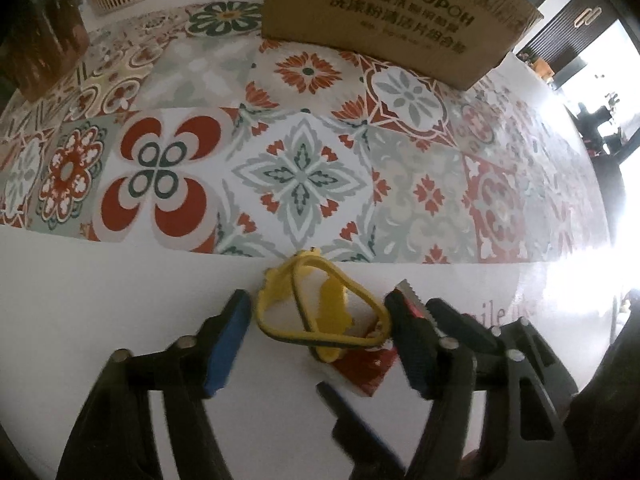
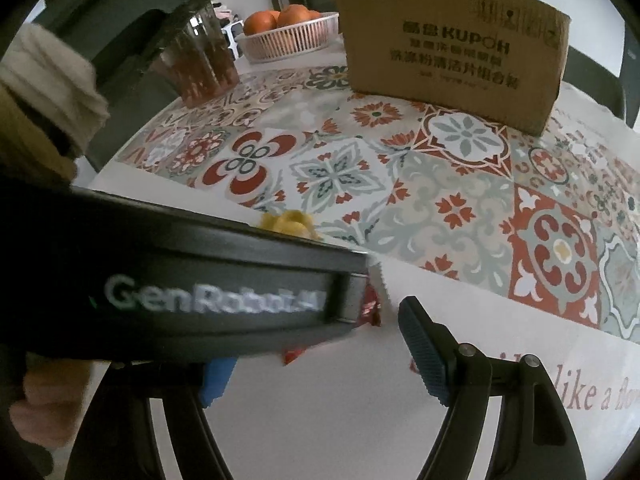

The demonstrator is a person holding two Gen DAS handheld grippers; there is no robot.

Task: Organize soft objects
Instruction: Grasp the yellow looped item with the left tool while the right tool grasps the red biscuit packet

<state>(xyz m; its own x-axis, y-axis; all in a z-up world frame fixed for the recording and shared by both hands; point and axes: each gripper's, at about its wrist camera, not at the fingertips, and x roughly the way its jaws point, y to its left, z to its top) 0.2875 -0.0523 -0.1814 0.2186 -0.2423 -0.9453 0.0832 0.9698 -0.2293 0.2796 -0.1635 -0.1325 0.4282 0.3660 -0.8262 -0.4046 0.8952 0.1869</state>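
A yellow soft toy with a yellow loop strap [image 1: 320, 312] lies on the white front strip of the tablecloth, partly on a red packet [image 1: 366, 370]. My left gripper [image 1: 320, 344] is open, its blue-padded fingers on either side of the toy, not touching it. In the right wrist view the left gripper's black body [image 2: 192, 284] crosses the frame and hides most of the toy [image 2: 290, 222] and the red packet [image 2: 370, 308]. My right gripper [image 2: 320, 372] is open and empty, just behind the left one.
A cardboard box [image 1: 396, 16] stands at the back of the patterned tablecloth [image 1: 296, 176]; it also shows in the right wrist view [image 2: 452, 64]. A white basket of oranges [image 2: 288, 36] and a glass of brown liquid [image 2: 204, 60] stand at the back left.
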